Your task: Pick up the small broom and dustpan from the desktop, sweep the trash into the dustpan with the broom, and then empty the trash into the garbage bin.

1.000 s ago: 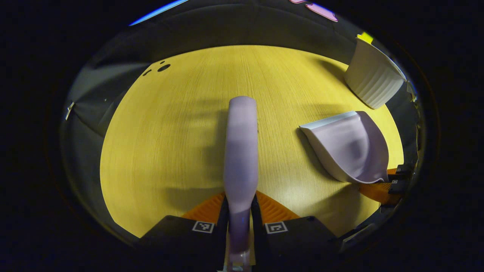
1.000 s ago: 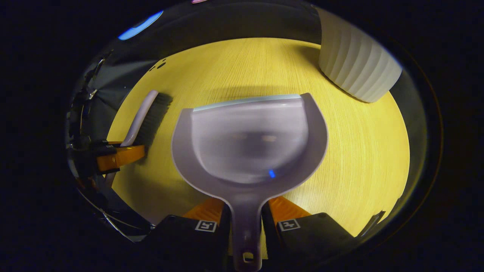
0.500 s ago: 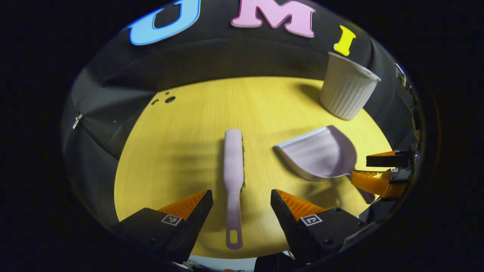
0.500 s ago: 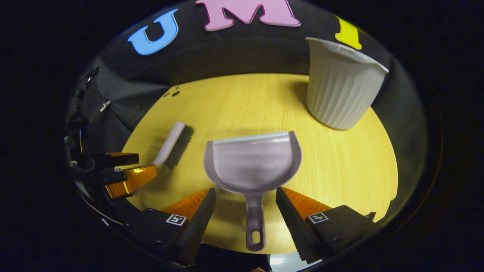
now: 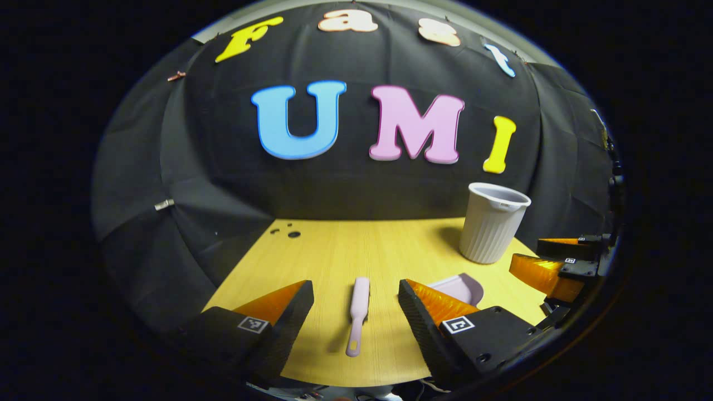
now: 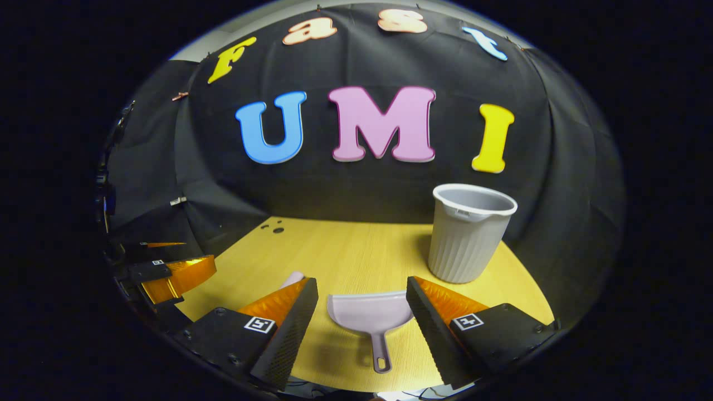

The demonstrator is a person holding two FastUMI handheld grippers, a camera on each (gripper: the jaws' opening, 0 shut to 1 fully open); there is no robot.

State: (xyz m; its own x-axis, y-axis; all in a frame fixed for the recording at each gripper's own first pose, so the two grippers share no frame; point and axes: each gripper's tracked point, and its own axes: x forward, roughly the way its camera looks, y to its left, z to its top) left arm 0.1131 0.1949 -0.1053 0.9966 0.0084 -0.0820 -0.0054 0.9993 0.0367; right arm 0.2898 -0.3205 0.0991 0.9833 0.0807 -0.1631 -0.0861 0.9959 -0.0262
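The pale lilac broom [image 5: 357, 313] lies flat on the yellow desktop [image 5: 334, 250], handle toward me, between the fingers of my open left gripper [image 5: 355, 295], which hangs back above it without touching. The lilac dustpan [image 6: 372, 314] rests on the desktop with its handle toward me; my right gripper [image 6: 362, 294] is open and lifted clear of it. The dustpan's edge [image 5: 462, 287] peeks out behind a left finger, and the broom's tip [image 6: 293, 277] behind a right finger. The white ribbed garbage bin [image 6: 468, 234] [image 5: 491, 230] stands upright at the back right.
The other gripper shows at each view's edge: the right one [image 5: 554, 262] at the right of the left gripper view, the left one [image 6: 167, 273] at the left of the right gripper view. Small dark holes [image 5: 289, 232] mark the desktop's far left. Black cloth walls the back.
Both grippers opened, letting go of the broom and the dustpan onto the desktop, then drew back and up, so both tools look smaller and the wall has come into view.
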